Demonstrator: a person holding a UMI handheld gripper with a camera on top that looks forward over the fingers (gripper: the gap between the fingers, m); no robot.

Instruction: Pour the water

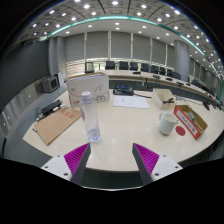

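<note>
While the fingers (117,160) stand open with nothing between them, a clear water bottle (91,116) stands upright on the pale worktop (125,130) just beyond the left finger. A white cup (167,123) sits well right of the bottle, a cardboard box (56,124) to its left.

I see my gripper (110,160) with jaws apart, nothing between them. Beyond them on the pale counter (130,125) stand a clear plastic water bottle (91,117) and, well apart, a white mug (167,123).
</note>
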